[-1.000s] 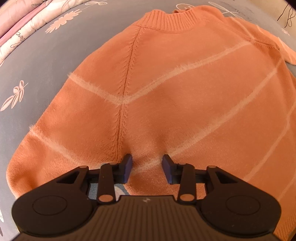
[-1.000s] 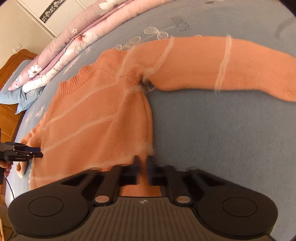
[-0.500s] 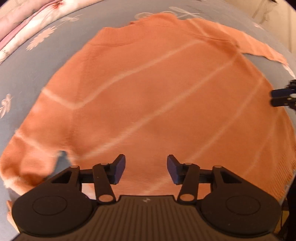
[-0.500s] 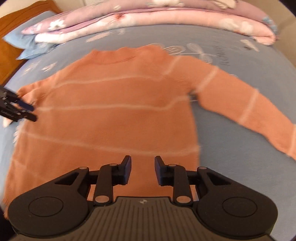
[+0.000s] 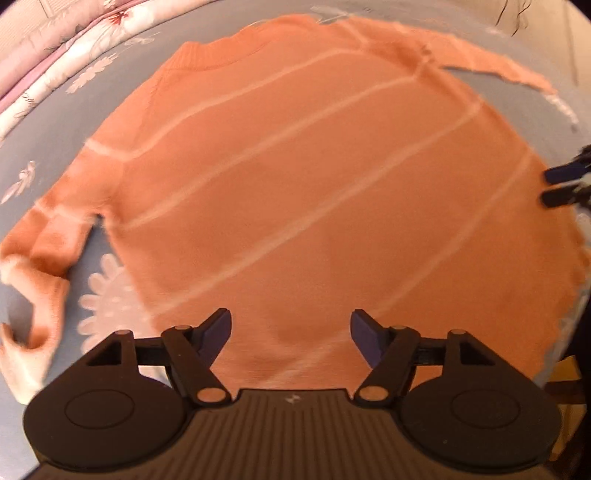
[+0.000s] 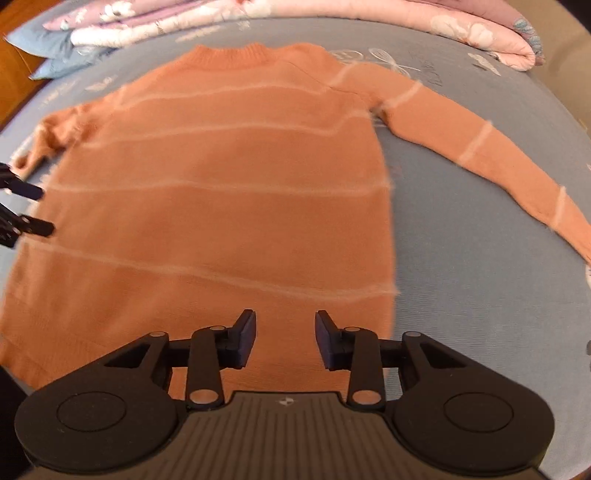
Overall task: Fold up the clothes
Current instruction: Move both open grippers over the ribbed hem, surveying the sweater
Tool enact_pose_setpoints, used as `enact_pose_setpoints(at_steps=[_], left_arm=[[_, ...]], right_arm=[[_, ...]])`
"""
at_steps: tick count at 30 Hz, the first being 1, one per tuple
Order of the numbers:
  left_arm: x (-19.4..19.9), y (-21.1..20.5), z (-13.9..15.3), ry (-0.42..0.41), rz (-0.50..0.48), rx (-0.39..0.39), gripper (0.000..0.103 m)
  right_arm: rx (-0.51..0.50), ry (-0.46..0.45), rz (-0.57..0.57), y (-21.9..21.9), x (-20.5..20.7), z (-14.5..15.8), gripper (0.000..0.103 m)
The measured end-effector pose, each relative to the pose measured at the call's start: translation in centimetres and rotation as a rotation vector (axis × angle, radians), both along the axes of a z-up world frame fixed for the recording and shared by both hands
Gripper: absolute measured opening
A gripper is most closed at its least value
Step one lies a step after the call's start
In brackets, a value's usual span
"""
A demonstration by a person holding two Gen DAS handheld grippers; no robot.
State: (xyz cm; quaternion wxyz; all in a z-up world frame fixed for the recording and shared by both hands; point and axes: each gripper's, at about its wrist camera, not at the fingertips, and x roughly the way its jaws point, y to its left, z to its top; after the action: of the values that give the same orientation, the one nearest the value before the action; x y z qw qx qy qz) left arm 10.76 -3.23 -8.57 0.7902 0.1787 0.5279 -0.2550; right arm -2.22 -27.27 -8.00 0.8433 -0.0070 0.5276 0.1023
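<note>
Left wrist view: your left gripper hangs over the lower body of the orange sweater, jaws opening w/ nothing between them, pads clear of the knit. The sweater lies spread flat on the blue-grey bedsheet, collar at the far end, hem near you. It's orange knit w/ thin pale stripes running across body & sleeves, ribbed neck. The left sleeve is crumpled & bent back at the near left, cuff bunched; a pale flower print on the sheet shows just beside it. Your right gripper pokes in at the right edge, tips over the sweater's right side. Folded pink floral quilts sit at the far left. Right wrist view: your right gripper is over the hem area near the sweater's right edge, jaws opening, empty, not touching cloth. The right sleeve stretches out straight to the right across the sheet. Left gripper tips enter at the left edge. Quilts & a blue pillow line the far side.
</note>
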Motion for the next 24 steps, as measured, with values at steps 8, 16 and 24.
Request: enact_pose_setpoints(at_steps=[8,16,24], left_arm=[[-6.0,-3.5,-4.6,0.046,0.015,0.041,0.077],[-8.4,1.3,-0.9,0.01,0.176,0.003,0.074],[-11.0,4.8,3.8,-0.021,0.284,0.036,0.077]], right_arm=[[0.039,0.015,-0.01,1.3,-3.6,-2.2,0.052],[0.018,0.021,-0.202,-4.1,-6.0,0.2,0.06],[-0.04,-0.096,-0.06,-0.4,-8.3,1.9,0.065]])
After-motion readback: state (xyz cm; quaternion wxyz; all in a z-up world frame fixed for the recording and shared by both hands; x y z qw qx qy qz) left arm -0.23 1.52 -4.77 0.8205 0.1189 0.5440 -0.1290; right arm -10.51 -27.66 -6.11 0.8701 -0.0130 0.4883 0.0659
